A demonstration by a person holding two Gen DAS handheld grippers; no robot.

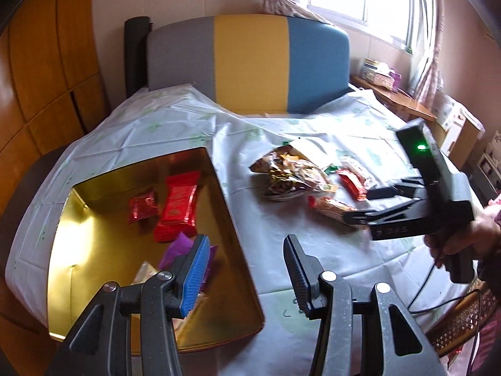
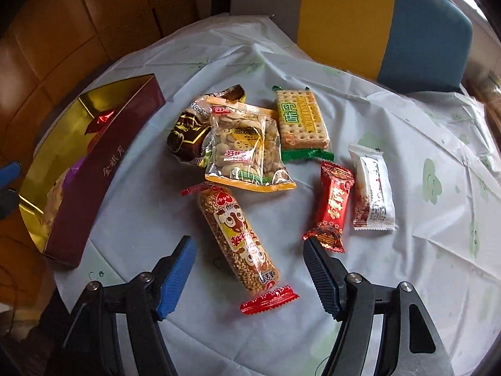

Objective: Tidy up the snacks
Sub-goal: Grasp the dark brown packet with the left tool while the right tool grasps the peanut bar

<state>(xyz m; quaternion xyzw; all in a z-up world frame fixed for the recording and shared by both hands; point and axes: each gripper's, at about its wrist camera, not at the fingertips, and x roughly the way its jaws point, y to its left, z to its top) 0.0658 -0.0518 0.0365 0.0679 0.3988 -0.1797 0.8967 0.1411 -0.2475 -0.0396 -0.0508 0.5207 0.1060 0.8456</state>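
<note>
A gold-lined box [image 1: 94,206], maroon outside [image 2: 103,169], stands at the table's left and holds two red packets [image 1: 178,206], a purple wrapper and other snacks. My left gripper [image 1: 246,239] hangs open and empty over the box's right wall. Loose snacks lie mid-table: a long grain bar [image 2: 219,206], a peanut bag [image 2: 244,150], a cracker pack [image 2: 300,119], a brown packet [image 2: 188,131], a red candy [image 2: 332,203] and a white packet [image 2: 372,188]. My right gripper [image 2: 247,244] is open just above the grain bar's near half, one pad on either side and neither touching it.
A white plastic cloth [image 1: 313,250] covers the round table. A chair with a grey, yellow and blue back [image 1: 250,62] stands at the far side. A person's hand [image 1: 454,235] holds the right gripper, its cable trailing past a woven basket [image 1: 463,322]. Wooden cabinets are at the left.
</note>
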